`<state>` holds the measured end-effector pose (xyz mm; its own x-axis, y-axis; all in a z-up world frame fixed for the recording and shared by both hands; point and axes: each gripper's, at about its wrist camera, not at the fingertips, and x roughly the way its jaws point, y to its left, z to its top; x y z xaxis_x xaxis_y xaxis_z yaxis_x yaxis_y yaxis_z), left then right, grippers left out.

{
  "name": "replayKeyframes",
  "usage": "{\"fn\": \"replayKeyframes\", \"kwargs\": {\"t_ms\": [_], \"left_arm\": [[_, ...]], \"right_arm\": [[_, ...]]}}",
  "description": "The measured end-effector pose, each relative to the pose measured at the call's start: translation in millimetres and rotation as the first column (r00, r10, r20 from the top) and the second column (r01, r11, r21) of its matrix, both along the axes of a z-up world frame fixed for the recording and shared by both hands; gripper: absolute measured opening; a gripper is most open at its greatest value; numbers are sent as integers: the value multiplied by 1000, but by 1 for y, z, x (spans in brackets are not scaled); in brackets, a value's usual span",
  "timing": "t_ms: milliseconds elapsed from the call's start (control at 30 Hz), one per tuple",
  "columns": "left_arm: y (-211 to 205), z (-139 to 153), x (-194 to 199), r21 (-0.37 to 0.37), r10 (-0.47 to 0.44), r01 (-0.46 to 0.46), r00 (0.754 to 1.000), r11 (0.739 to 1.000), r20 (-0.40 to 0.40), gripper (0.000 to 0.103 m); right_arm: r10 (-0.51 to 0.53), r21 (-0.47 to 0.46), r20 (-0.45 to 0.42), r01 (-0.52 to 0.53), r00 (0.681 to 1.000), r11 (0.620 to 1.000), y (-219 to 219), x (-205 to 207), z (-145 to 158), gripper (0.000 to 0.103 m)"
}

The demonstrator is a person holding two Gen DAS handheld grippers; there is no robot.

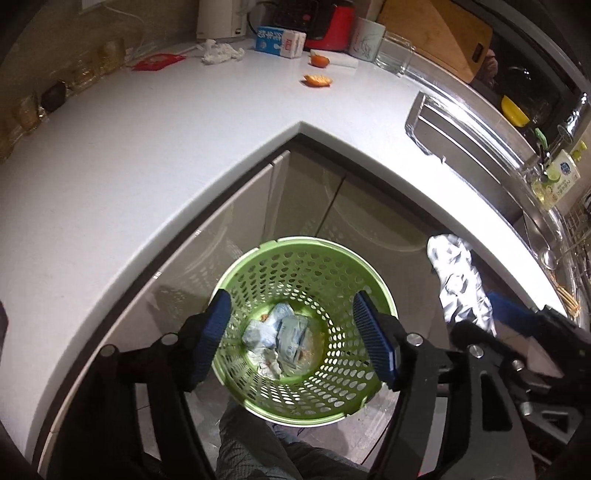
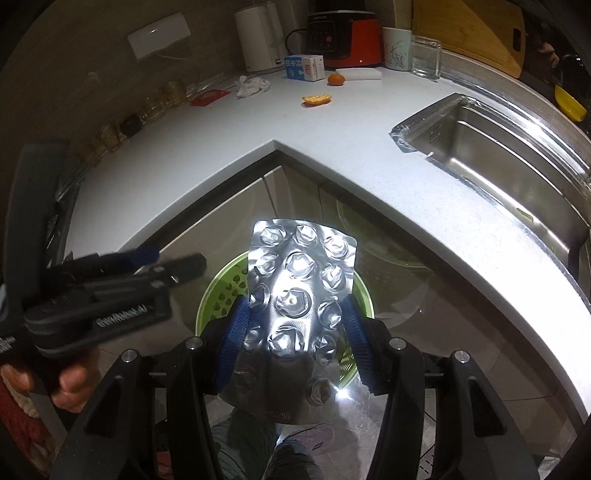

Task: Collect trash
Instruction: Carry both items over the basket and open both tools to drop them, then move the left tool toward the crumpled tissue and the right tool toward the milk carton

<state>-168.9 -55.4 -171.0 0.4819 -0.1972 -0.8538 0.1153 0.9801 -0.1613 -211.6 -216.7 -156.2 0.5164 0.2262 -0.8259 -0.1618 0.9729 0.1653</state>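
A green perforated basket (image 1: 332, 387) stands on the floor in the corner of the white counter (image 1: 166, 155). Crumpled wrappers (image 1: 280, 336) lie at its bottom. My left gripper (image 1: 291, 314) hangs open right above the basket with nothing between its blue pads (image 1: 373, 332). My right gripper (image 2: 295, 312) is shut on a silver blister pack (image 2: 299, 266), holding it upright over the basket (image 2: 221, 291). In the left wrist view that pack (image 1: 458, 280) shows just right of the basket. On the counter lie a crumpled tissue (image 1: 221, 51), an orange peel (image 1: 317, 80) and a milk carton (image 1: 280, 40).
A steel sink (image 2: 498, 155) is set into the counter on the right. At the back stand a red cooker (image 2: 354, 37), a mug (image 2: 397, 48), a glass (image 2: 426, 55), a tangerine (image 2: 336, 78) and a wooden board (image 2: 469, 29). Cabinet doors (image 1: 306, 192) rise behind the basket. A person's leg (image 1: 258, 443) is below.
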Motion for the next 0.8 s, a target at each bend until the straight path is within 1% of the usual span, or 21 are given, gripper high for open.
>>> {"fn": "replayKeyframes", "kwargs": {"t_ms": [67, 133, 200, 233, 267, 300, 367, 433, 500, 600, 633, 800], "left_arm": [[12, 12, 0, 15, 27, -27, 999, 1000, 29, 71], [23, 21, 1, 26, 56, -57, 997, 998, 47, 71], [31, 27, 2, 30, 83, -85, 995, 996, 59, 72], [35, 30, 1, 33, 96, -98, 994, 995, 61, 73], [39, 31, 2, 35, 107, -109, 992, 993, 62, 74], [41, 32, 1, 36, 114, -116, 992, 993, 63, 75], [43, 34, 1, 41, 122, -125, 990, 991, 64, 75], [43, 36, 1, 46, 124, -127, 990, 991, 67, 75], [43, 40, 1, 45, 122, -126, 990, 991, 73, 76], [40, 48, 3, 42, 118, -122, 989, 992, 91, 79], [39, 51, 3, 42, 115, -120, 989, 992, 97, 81], [32, 70, 2, 39, 94, -100, 986, 994, 140, 85]], "right_arm": [[25, 7, -24, -25, 999, 1000, 5, 3, -12, 53], [54, 15, -45, -53, 998, 998, 12, 6, -26, 54], [82, 3, -67, -82, 994, 997, 20, 10, -38, 57], [95, 0, -78, -95, 992, 995, 24, 12, -45, 61], [100, -6, -88, -101, 991, 995, 27, 13, -50, 68], [99, -13, -95, -100, 991, 995, 29, 15, -54, 72], [100, -19, -113, -103, 989, 995, 32, 17, -58, 75], [96, -24, -119, -100, 988, 995, 33, 19, -55, 80], [91, -39, -95, -95, 991, 995, 32, 20, -46, 88], [84, -64, -51, -87, 995, 994, 31, 20, -27, 93], [82, -66, -41, -85, 996, 994, 30, 19, -21, 94], [68, -65, 13, -67, 998, 996, 27, 18, 6, 96]]}}
